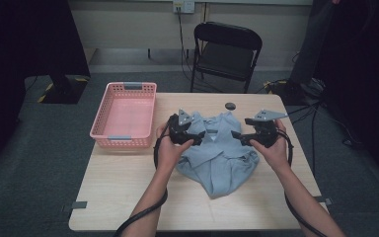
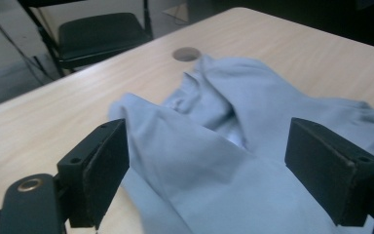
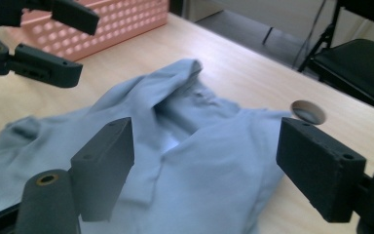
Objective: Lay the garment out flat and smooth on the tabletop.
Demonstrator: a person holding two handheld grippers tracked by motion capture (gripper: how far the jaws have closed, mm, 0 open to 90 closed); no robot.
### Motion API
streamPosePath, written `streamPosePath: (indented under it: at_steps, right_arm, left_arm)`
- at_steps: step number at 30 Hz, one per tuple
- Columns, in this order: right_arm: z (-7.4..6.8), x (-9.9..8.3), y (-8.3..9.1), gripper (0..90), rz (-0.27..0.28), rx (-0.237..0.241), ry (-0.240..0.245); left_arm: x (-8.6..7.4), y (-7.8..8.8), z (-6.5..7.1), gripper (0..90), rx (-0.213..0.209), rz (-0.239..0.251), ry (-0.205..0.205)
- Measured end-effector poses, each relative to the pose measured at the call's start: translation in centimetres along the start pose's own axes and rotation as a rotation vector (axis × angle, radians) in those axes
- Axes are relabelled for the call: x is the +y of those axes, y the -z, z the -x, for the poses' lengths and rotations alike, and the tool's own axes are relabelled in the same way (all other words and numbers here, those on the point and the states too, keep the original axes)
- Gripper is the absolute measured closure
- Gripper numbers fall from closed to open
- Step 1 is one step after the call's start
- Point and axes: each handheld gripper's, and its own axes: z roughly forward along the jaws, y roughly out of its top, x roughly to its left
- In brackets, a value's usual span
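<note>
A light blue collared shirt [image 1: 217, 158] lies crumpled and partly folded on the wooden table [image 1: 128, 197]. My left gripper [image 1: 198, 134] hovers at the shirt's upper left edge and my right gripper [image 1: 237, 136] at its upper right, jaws pointing toward each other. In the left gripper view the left gripper [image 2: 207, 170] stands open, with a fold of the shirt [image 2: 253, 117] lying between its pads, which do not press on it. The right gripper [image 3: 204, 170] is open too, over the shirt's [image 3: 199, 141] collar area. Across the shirt, the left gripper [image 3: 85, 46] also shows with its jaws apart.
A pink plastic basket [image 1: 126, 116] stands at the table's far left corner. A dark round cable hole [image 1: 230, 105] sits just beyond the shirt. A black folding chair [image 1: 227, 49] stands behind the table. Cables trail from both grippers toward the near edge.
</note>
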Motion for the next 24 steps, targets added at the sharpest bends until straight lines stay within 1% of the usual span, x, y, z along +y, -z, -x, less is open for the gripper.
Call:
streamPosePath:
  at_steps: [1,3,7,9,10,11,12,13,14,15,16,17,18,20,22,24]
  right_arm:
    - [-0.3,-0.3,0.1,19.6,-0.004,0.013,0.004]
    - [-0.9,-1.0,0.2,19.2,-0.015,0.022,0.008]
    - [-2.1,-2.6,0.1,19.3,-0.05,0.071,0.01]
    - [-2.9,-3.5,0.0,19.5,-0.063,0.075,0.034]
    - [-3.3,-3.9,0.0,20.9,-0.076,0.085,0.039]
    - [-4.0,-4.8,-0.2,21.8,-0.104,0.106,0.054]
    - [-4.0,-4.8,-0.2,21.8,-0.104,0.106,0.054]
    - [-4.3,-5.2,-0.3,21.8,-0.111,0.108,0.065]
    - [-4.8,-6.1,-0.5,21.4,-0.129,0.114,0.073]
    - [-4.8,-6.1,-0.5,21.4,-0.129,0.114,0.073]
    - [-5.2,-6.9,-0.8,21.2,-0.14,0.12,0.07]
    - [-5.3,-7.3,-0.9,21.3,-0.148,0.126,0.065]
    - [-5.3,-7.3,-0.9,21.3,-0.148,0.126,0.065]
    - [-5.6,-7.8,-1.1,21.2,-0.156,0.135,0.058]
    - [-5.9,-8.3,-1.3,20.4,-0.166,0.133,0.06]
    - [-5.9,-8.4,-1.4,20.2,-0.169,0.129,0.064]
  left_arm:
    - [-0.3,0.2,0.3,15.9,-0.007,-0.004,-0.005]
    - [-0.9,0.4,0.8,16.0,-0.022,-0.01,-0.014]
    - [-2.5,0.6,1.8,16.0,-0.06,-0.035,-0.025]
    - [-3.3,0.8,2.3,16.1,-0.078,-0.043,-0.033]
    - [-3.7,0.9,2.6,16.1,-0.09,-0.045,-0.032]
    - [-4.1,0.9,2.8,16.1,-0.105,-0.052,-0.031]
    - [-4.5,1.0,3.0,16.1,-0.114,-0.056,-0.032]
    - [-4.9,1.1,3.2,16.1,-0.123,-0.062,-0.035]
    - [-5.7,1.2,3.5,16.1,-0.136,-0.074,-0.039]
    - [-5.7,1.2,3.5,16.1,-0.136,-0.074,-0.039]
    - [-6.4,1.4,3.8,16.1,-0.144,-0.082,-0.041]
    - [-6.4,1.4,3.8,16.1,-0.144,-0.082,-0.041]
    - [-6.7,1.5,3.9,16.1,-0.147,-0.087,-0.039]
    - [-7.3,1.6,4.2,16.2,-0.151,-0.1,-0.031]
    - [-8.1,1.7,4.4,16.3,-0.151,-0.103,-0.045]
    - [-8.4,1.7,4.4,16.3,-0.148,-0.103,-0.05]
